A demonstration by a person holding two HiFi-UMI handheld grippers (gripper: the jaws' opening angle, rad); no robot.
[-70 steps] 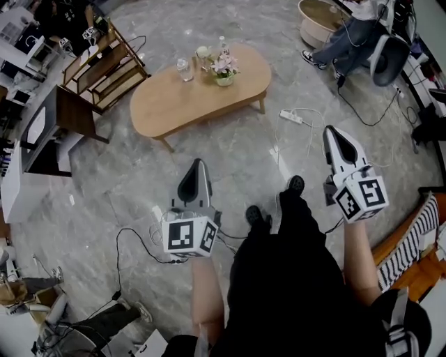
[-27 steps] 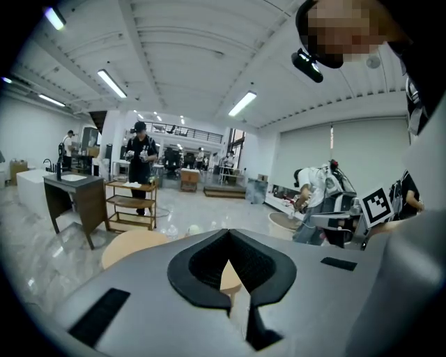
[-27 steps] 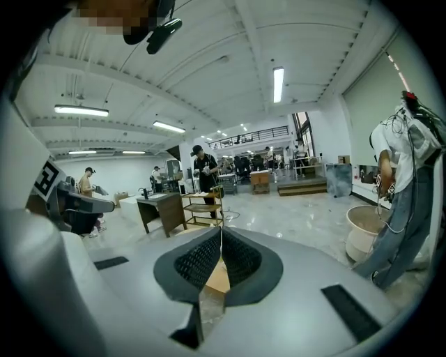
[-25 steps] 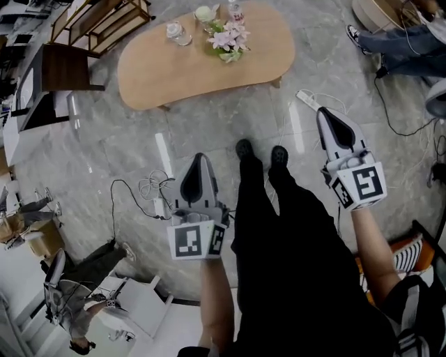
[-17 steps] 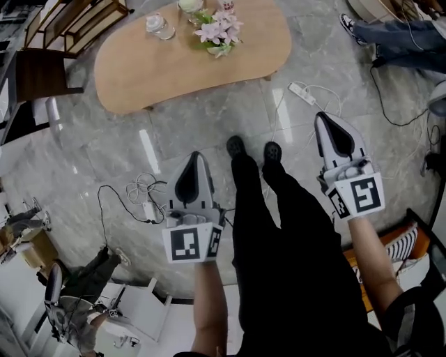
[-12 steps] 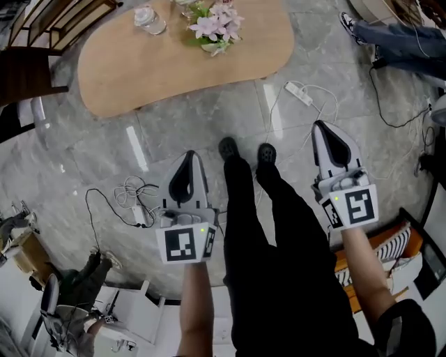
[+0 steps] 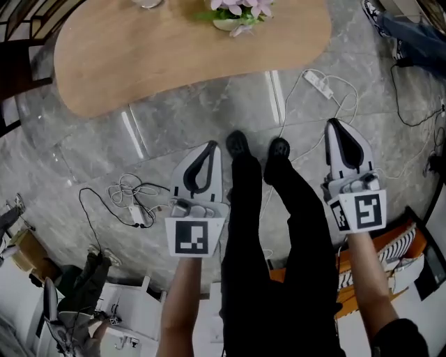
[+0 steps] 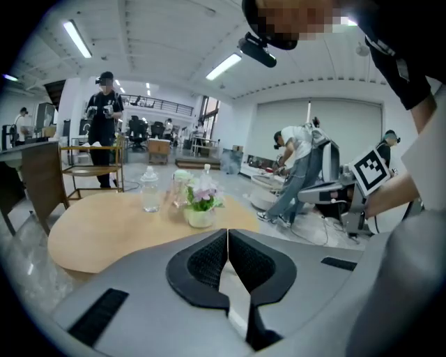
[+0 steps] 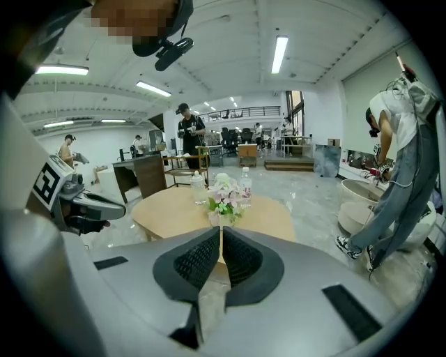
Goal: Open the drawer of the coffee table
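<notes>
The oval wooden coffee table (image 7: 181, 52) stands ahead of me on the marble floor; no drawer shows in any view. A pot of pink flowers (image 7: 240, 12) sits on its top, also seen as the flower pot (image 8: 200, 208) and flower pot (image 9: 224, 202), next to a water bottle (image 8: 150, 190). My left gripper (image 7: 210, 148) is shut and empty, held low short of the table's near edge. My right gripper (image 7: 334, 126) is shut and empty too, off to the right of my legs. The table top (image 8: 111, 226) lies beyond the left jaws, and the table top (image 9: 178, 209) beyond the right.
A power strip (image 7: 320, 84) with white cable lies on the floor right of the table. Tangled cables with an adapter (image 7: 136, 209) lie left of my left gripper. A dark chair (image 8: 42, 181) and a wooden shelf (image 8: 90, 164) stand beyond the table. People stand around the room.
Both grippers have dropped lower and come nearer the table's near edge. The table has grown larger in the head view and shifted up the frame. Both stay shut.
</notes>
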